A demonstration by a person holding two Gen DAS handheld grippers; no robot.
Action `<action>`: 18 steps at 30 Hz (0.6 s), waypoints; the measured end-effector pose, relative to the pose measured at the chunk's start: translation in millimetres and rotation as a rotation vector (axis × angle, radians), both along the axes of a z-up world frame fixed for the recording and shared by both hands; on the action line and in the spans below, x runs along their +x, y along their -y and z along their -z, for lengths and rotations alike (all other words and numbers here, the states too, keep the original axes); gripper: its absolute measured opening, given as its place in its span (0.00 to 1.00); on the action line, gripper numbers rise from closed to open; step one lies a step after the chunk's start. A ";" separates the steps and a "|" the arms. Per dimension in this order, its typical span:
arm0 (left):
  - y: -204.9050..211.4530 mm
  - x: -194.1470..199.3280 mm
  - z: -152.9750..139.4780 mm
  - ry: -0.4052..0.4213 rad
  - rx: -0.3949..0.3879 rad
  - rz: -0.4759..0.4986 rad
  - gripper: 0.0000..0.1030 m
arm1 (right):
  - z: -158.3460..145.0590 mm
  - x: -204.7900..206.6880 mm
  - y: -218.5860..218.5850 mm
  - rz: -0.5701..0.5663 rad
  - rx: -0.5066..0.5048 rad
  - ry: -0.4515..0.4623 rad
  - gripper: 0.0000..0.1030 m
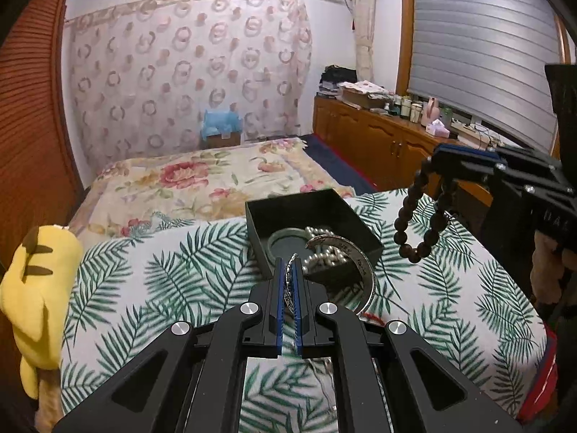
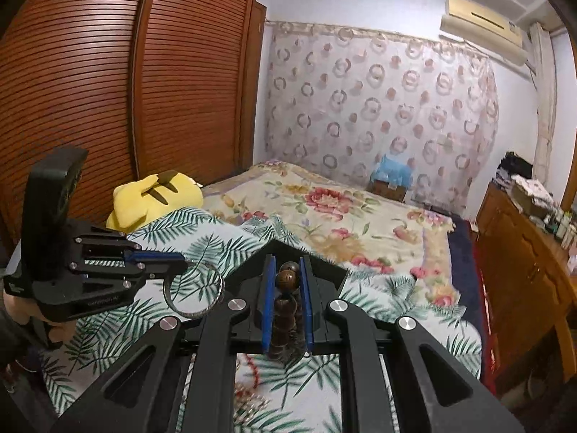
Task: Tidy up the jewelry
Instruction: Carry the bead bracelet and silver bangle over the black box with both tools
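Observation:
My left gripper [image 1: 287, 265] is shut on a silver bangle [image 1: 364, 270], held just in front of a black open box [image 1: 285, 209] on the palm-leaf cloth. The box holds a green jade bangle [image 1: 286, 243] and a pearl strand [image 1: 324, 258]. My right gripper [image 2: 286, 265] is shut on a dark wooden bead bracelet [image 2: 286, 281]. In the left wrist view that bracelet [image 1: 418, 223] hangs as a loop from the right gripper [image 1: 432, 160], to the right of the box. In the right wrist view the left gripper [image 2: 185, 261] holds the silver bangle [image 2: 216, 281] at left.
A red bead string [image 2: 252, 371] and a pale chain [image 2: 249, 402] lie on the cloth below my right gripper. A yellow plush toy [image 1: 39, 288] sits at the table's left edge. A floral bed [image 1: 202, 180] lies behind; a wooden cabinet [image 1: 378, 140] stands right.

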State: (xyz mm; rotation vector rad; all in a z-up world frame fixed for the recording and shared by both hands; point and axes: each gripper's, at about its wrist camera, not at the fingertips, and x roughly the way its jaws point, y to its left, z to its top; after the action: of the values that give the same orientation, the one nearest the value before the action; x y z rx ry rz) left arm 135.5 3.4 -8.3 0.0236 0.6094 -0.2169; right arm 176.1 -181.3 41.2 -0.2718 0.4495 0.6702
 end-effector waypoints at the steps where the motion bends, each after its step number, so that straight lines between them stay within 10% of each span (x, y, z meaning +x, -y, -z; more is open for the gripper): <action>1: -0.9 4.2 0.6 0.000 -0.001 -0.001 0.03 | -1.0 4.0 -0.6 -0.002 0.001 0.001 0.14; 18: -3.3 65.0 9.9 -0.044 0.008 0.002 0.04 | 57.0 77.8 -18.7 -0.041 0.045 -0.161 0.15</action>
State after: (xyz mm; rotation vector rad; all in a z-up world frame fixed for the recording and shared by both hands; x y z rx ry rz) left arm 200.5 6.7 -18.2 0.0269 0.6538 -0.2178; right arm 253.9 -162.5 -15.8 -0.1852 0.5835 0.7446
